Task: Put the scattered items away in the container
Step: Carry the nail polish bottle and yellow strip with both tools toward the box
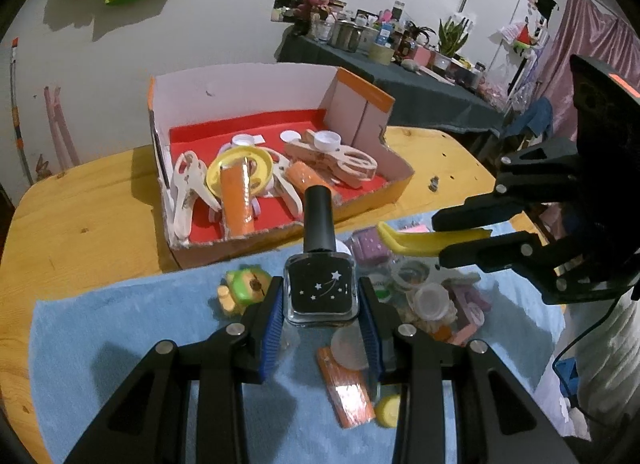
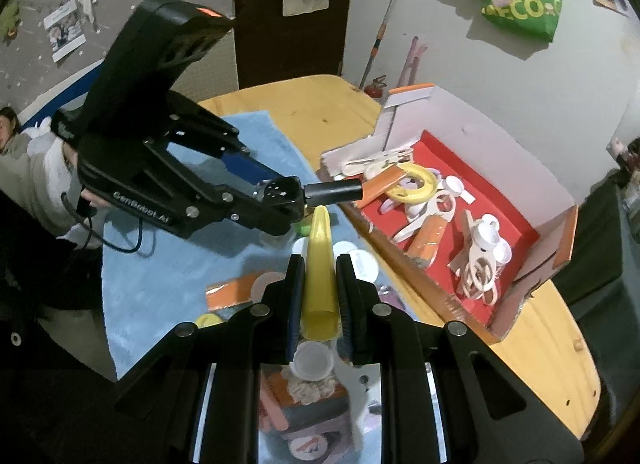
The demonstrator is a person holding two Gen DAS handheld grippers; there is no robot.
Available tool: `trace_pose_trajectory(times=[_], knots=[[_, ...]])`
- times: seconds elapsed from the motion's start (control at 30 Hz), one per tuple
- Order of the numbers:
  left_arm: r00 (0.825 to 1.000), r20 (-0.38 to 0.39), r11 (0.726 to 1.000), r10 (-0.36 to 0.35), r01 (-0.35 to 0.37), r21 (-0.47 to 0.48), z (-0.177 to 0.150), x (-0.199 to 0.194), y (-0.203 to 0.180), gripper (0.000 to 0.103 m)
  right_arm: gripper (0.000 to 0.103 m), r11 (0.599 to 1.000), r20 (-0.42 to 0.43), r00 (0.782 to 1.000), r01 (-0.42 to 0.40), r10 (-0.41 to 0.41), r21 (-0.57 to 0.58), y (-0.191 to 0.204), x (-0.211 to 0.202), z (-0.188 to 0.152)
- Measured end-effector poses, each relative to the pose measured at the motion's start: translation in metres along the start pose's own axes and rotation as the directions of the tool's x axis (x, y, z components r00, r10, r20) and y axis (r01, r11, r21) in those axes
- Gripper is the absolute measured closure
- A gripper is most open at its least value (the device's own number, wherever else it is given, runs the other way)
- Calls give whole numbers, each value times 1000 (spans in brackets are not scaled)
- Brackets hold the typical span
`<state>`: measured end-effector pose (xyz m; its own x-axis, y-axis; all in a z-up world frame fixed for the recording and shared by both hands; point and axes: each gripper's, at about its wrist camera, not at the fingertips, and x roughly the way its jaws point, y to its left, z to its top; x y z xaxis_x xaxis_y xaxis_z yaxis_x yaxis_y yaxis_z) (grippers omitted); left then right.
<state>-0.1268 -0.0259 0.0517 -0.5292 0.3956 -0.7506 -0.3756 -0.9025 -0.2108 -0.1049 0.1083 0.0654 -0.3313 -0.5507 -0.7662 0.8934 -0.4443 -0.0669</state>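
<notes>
Black nail polish bottle (image 1: pixel 320 272) clamped upright in left gripper (image 1: pixel 320 304), above blue towel (image 1: pixel 120 328). Yellow curved piece (image 2: pixel 320 276) pinched by right gripper (image 2: pixel 320 284), jaws fully closed on it. Cardboard box (image 1: pixel 384 104) near, on wooden table (image 1: pixel 80 224).

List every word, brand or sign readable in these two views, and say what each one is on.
"GenRobot.AI": white lettering on the side of the left claw, seen from the right wrist view.
"MECO" and "ECO", cut off by folds: yellow letters on the green bag hanging on the wall.
No words, only white stars: front of the black nail polish bottle.
Too small or blurred: the papers pinned to the wall.
</notes>
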Motion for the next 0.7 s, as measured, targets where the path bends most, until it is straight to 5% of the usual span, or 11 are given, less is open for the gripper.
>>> trace_pose_trajectory(times=[0.7], knots=[[993, -9, 992, 115, -115, -53, 59, 39, 23, 66, 88, 988, -9, 1000, 31, -30, 151, -93, 37, 30]])
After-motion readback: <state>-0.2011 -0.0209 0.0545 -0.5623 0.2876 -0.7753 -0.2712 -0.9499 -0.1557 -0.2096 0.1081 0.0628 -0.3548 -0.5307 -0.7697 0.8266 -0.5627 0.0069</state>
